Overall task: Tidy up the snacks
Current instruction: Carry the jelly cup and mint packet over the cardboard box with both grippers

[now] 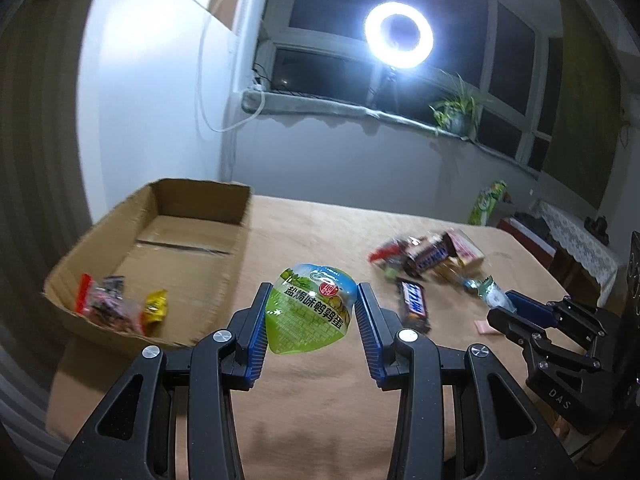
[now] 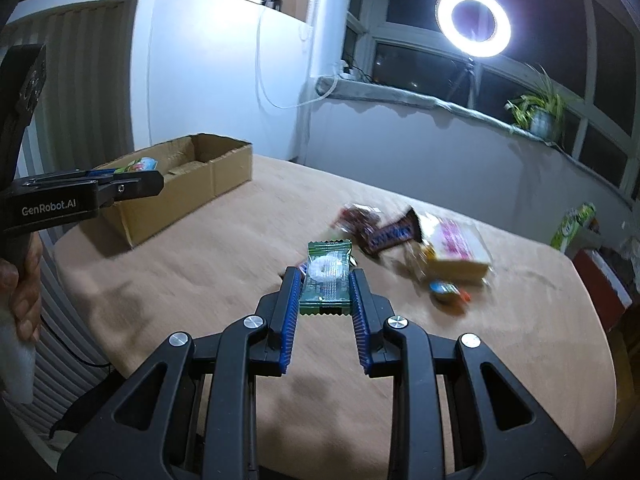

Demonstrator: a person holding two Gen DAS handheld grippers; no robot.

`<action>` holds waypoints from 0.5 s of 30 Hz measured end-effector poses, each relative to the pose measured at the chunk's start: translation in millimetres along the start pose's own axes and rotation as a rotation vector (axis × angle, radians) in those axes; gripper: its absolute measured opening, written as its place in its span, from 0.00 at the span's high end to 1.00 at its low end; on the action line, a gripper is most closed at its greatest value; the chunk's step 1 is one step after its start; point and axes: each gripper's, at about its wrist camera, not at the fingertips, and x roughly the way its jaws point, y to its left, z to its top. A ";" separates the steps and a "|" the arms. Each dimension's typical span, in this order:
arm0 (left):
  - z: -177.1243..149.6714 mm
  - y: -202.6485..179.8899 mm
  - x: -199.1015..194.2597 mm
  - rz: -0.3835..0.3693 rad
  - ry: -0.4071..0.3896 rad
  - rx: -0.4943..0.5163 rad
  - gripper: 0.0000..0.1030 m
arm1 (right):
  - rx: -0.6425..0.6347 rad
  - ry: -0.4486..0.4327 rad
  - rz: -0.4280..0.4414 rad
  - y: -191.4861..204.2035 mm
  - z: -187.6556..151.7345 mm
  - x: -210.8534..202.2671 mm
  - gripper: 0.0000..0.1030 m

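Note:
My left gripper [image 1: 312, 300] is shut on a green quail-egg packet [image 1: 310, 312] and holds it above the table, just right of the open cardboard box [image 1: 236, 208]. The box holds a few wrapped snacks [image 1: 120, 304]. My right gripper [image 2: 325, 284] is shut on a small green-edged clear packet [image 2: 326, 276], held above the table near the snack pile [image 2: 416, 248]. The right gripper also shows in the left wrist view [image 1: 508, 304], and the left gripper in the right wrist view [image 2: 132, 180], over the box [image 2: 224, 168].
A tan cloth covers the table [image 1: 320, 224]. Loose snacks lie at the right: Snickers bars [image 1: 416, 304], a pink-and-white packet [image 1: 466, 250]. A ring light [image 1: 398, 36] and a potted plant [image 1: 458, 114] stand by the window. A green carton [image 1: 486, 202] stands behind the table.

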 end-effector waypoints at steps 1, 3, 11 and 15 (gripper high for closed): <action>1.9 5.6 -0.9 0.004 -0.005 -0.006 0.62 | -0.009 -0.003 0.005 4.2 3.6 1.4 0.75; 4.3 16.0 -3.0 0.016 -0.014 -0.017 0.62 | -0.028 -0.012 0.015 14.7 11.9 5.1 0.75; 10.0 70.3 -10.2 0.077 -0.043 -0.079 0.62 | -0.111 -0.058 0.087 67.5 51.3 23.7 0.75; 12.3 98.0 -7.7 0.103 -0.048 -0.112 0.62 | -0.149 -0.083 0.128 93.9 71.6 37.6 0.75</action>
